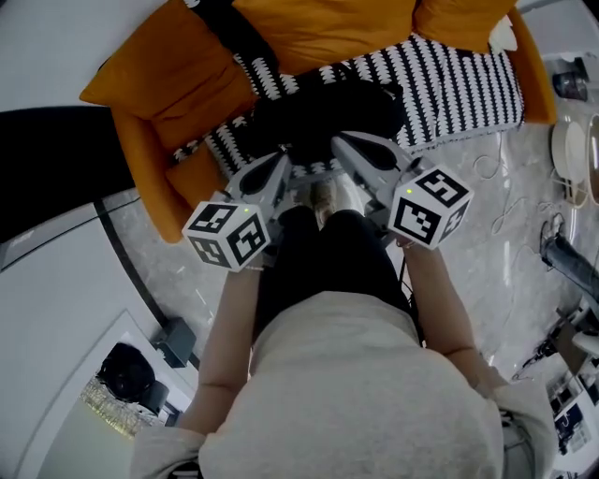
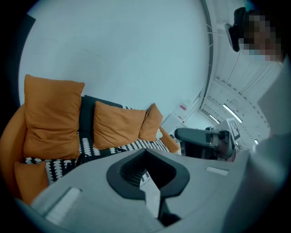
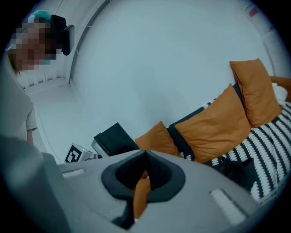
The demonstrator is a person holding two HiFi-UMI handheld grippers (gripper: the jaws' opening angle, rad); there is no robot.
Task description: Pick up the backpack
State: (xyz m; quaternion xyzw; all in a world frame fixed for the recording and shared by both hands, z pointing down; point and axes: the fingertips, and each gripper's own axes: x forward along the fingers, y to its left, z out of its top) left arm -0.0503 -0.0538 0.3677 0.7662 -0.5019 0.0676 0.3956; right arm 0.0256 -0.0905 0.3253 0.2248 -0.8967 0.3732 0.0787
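Backpack: we saw the black fabric backpack [image 1: 328,110] lying on the seat of the orange upholstered sofa [image 1: 140,140]. It sat on top of the black-and-white patterned throw [image 1: 459,84], just beyond the tips of both grippers.
Sofa: plump orange cushions [image 1: 323,28] leaned along its back, and the throw covered most of the seat.
Left gripper: we held the grey left gripper [image 1: 279,166] in front of our knees, tip pointing toward the backpack. Its white marker cube [image 1: 227,234] sat nearest to us. In the left gripper view its fingers met at the tips and held nothing. They pointed over the cushions at the pale wall [image 2: 113,45].
Right gripper: we held the grey right gripper [image 1: 348,145] just beside the left one, angled in toward it, with its own marker cube [image 1: 430,208] at the rear. In the right gripper view its fingers were likewise pressed together at the tips with nothing gripped. Only a cushion's orange showed through the gap below the tips.
Contact: from the head view the right tip overlapped the backpack's near edge, but we could not tell whether it touched. No part of the backpack lay between either pair of fingers.
Body: our bare forearms reached forward from a light grey top [image 1: 356,393], with dark trousers [image 1: 328,267] between them.
Floor: the grey marbled floor [image 1: 487,253] spread to our right, with thin white cables [image 1: 496,178] lying on it near the sofa's corner.
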